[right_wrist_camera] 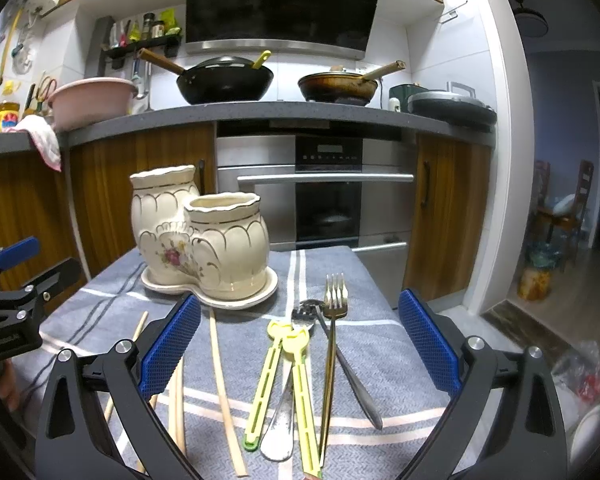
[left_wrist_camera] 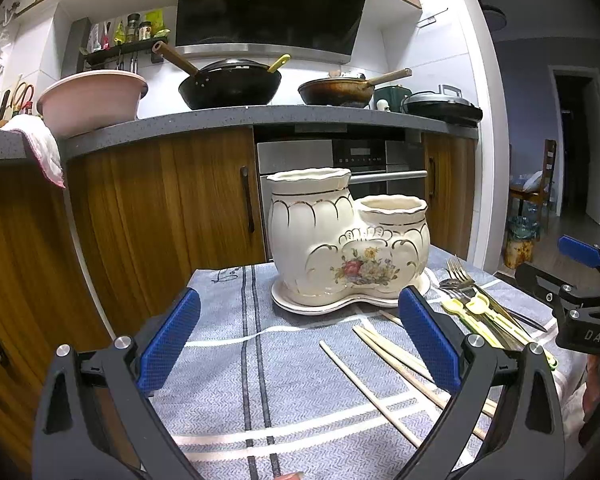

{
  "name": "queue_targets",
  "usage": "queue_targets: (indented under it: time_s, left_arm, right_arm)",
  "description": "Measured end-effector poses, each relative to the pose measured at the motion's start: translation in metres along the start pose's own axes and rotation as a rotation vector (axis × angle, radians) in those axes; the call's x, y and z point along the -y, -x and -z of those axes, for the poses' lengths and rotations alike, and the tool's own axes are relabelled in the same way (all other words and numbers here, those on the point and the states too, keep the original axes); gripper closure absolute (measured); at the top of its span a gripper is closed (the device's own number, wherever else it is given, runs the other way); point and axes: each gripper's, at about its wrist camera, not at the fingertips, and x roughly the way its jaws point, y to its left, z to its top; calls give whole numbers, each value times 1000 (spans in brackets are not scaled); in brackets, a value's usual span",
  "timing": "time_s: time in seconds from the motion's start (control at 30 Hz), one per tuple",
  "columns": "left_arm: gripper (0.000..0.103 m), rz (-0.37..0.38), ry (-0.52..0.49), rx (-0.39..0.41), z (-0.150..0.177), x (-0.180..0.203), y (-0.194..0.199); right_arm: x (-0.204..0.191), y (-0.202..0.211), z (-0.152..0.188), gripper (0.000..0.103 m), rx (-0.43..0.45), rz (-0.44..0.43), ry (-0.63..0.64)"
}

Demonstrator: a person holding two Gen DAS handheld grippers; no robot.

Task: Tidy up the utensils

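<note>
Kitchen behind us: woks on stove, oven below. Surface (right_wrist_camera: 380, 344) under grey striped cloth carries our work. Ceramic holder (right_wrist_camera: 204, 236), cream, two pots on shared tray, stands at far side, both pots look empty. Chopsticks (right_wrist_camera: 220, 380), yellow pair (right_wrist_camera: 296, 380), fork (right_wrist_camera: 332, 320) and spoons (right_wrist_camera: 278, 428) lie loose before it. Our left tool (left_wrist_camera: 300, 340) spread wide, gripping nothing; right tool (right_wrist_camera: 300, 344) likewise spread, above utensils.

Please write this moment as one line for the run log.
stage: before first pick | left gripper: open, empty | right gripper: open, empty | utensils: lying on cloth | ceramic holder: upright
</note>
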Motion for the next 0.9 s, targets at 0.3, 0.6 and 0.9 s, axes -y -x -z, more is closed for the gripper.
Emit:
queue_targets:
  time_s: [0.3,0.6,0.9]
  left_arm:
    - [5,-2,1,-4,-1,1,0]
    - [5,-2,2,-5,-1,0,0]
    - [5,-5,-7,-3,-1,1,1]
  right_arm:
    - [-1,-1,1,5,-3,-1,0]
    - [0,0,0,5,-3,-1,0]
    - [-3,-3,2,5,-8,-2,2]
